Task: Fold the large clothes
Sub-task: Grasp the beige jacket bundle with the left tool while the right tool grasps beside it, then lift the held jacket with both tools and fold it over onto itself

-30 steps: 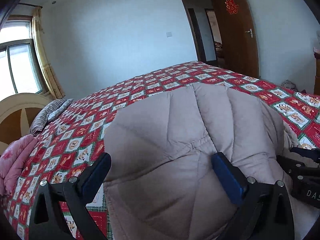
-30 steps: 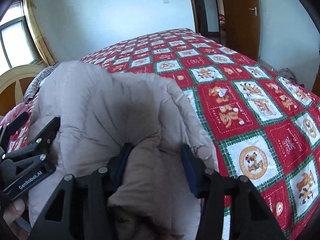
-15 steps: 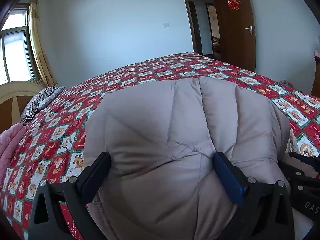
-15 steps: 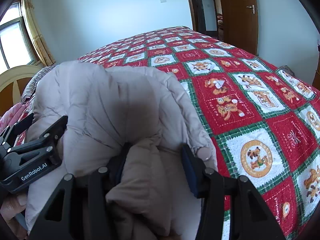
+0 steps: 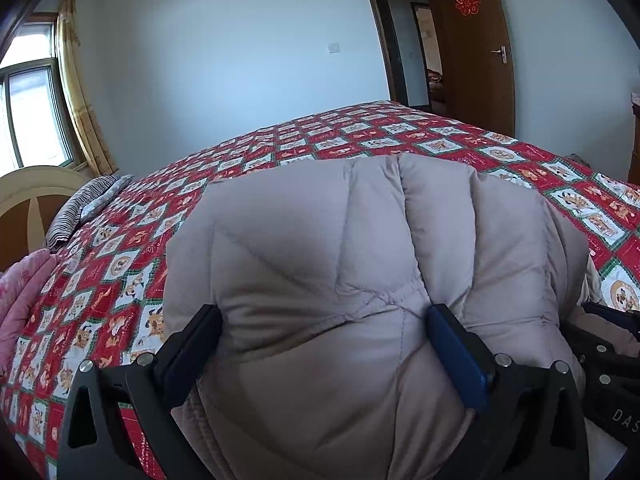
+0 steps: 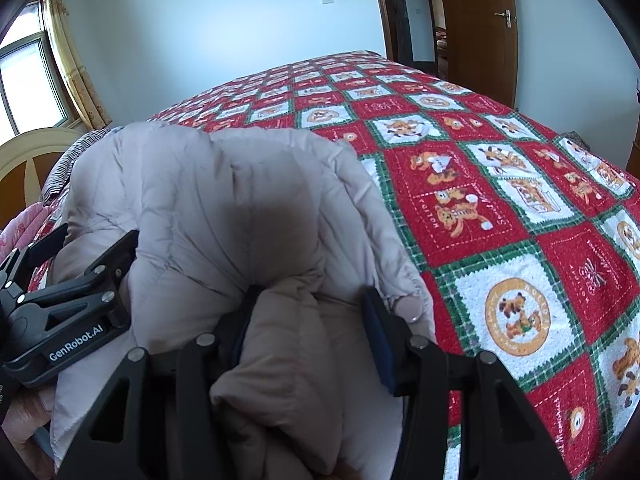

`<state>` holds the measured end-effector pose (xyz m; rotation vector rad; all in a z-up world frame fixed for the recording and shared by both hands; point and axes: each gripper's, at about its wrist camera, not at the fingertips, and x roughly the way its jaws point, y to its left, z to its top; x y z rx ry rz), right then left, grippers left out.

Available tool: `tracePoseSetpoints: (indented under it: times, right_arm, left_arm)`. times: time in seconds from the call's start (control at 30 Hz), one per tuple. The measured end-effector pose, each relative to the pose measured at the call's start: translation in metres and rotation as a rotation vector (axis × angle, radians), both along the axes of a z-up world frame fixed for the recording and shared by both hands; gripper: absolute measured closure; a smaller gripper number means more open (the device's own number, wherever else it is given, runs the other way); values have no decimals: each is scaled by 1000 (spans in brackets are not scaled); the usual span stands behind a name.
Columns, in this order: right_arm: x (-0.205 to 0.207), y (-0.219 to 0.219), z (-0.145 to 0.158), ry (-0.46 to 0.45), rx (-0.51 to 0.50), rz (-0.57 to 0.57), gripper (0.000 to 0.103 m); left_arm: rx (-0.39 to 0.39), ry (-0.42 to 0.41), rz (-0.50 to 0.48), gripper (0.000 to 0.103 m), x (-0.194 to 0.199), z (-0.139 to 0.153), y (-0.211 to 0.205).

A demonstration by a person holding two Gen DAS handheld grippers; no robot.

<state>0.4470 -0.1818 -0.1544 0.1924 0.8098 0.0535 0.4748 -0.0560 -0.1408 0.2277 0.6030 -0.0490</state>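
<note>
A puffy beige quilted jacket (image 5: 360, 260) is bunched and lifted over the red patchwork bedspread (image 5: 360, 136). My left gripper (image 5: 324, 320) is shut on a thick fold of the jacket, which fills the space between its fingers. My right gripper (image 6: 308, 308) is shut on another bunched fold of the same jacket (image 6: 224, 208). The left gripper also shows at the left edge of the right wrist view (image 6: 68, 292). The jacket's lower parts are hidden behind the folds.
The bedspread (image 6: 500, 220) stretches away to the right and far side. A striped pillow (image 5: 88, 204) and pink bedding (image 5: 24, 288) lie at the left by the headboard (image 5: 36, 196). An open brown door (image 5: 476, 52) is in the far wall.
Both grippers have lifted the jacket higher and carried it forward over the bed. The folds now bulge more between the fingers.
</note>
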Motion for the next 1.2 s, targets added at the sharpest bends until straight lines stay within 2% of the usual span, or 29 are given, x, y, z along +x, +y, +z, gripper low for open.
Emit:
tracePoseSetpoints:
  times: [0.17, 0.23, 0.27, 0.33, 0.4, 0.47, 0.57, 0.7, 0.83, 0.9, 0.93, 1.0, 1.07, 1.1, 1.17, 1.2]
  right_arm:
    - [5, -2, 4, 32, -6, 12, 51]
    - [5, -9, 20, 64, 18, -24, 47]
    - [4, -10, 28, 59, 21, -47, 45]
    - [2, -5, 53, 10, 5, -70, 26]
    - [10, 7, 66, -3, 1, -47, 23]
    - [24, 17, 63, 7, 15, -16, 23]
    - [38, 17, 39, 46, -17, -36, 24]
    - [31, 4, 21, 47, 16, -6, 23]
    - [16, 3, 19, 14, -18, 20, 23]
    - [9, 2, 17, -3, -33, 29, 23]
    - [7, 2, 18, -12, -32, 27, 22]
    - [0, -4, 20, -45, -9, 16, 20]
    - [-10, -11, 21, -88, -7, -20, 9]
    - [-13, -15, 21, -100, -20, -52, 0]
    - [-12, -18, 17, -89, -10, -46, 0]
    - [-6, -19, 11, -41, 26, -23, 1]
  left_arm:
    - [5, 4, 5, 1, 2, -3, -1]
    - [17, -3, 7, 1, 1, -4, -3]
    - [15, -4, 7, 1, 0, -3, -2]
    - [7, -4, 7, 1, 0, -3, 0]
    - [5, -8, 7, 1, -2, -3, 0]
    - [3, -15, 9, 1, -3, -2, 1]
    - [-27, -16, 12, 1, -4, 0, 6]
    - [-78, -12, -4, 1, -6, 2, 14]
    - [-41, -5, -14, 1, -12, 5, 10]
    - [-15, -23, 10, 1, -22, 12, 15]
    - [-7, -46, 52, 1, -30, 16, 21]
    - [-42, -77, 89, 1, -45, 27, 39]
    - [-89, -77, 97, 1, -57, 30, 58]
    - [-120, -49, 100, 1, -59, 27, 69]
    - [-181, 20, 89, 1, -59, 14, 82]
    - [-219, 63, 89, 1, -56, 5, 87]
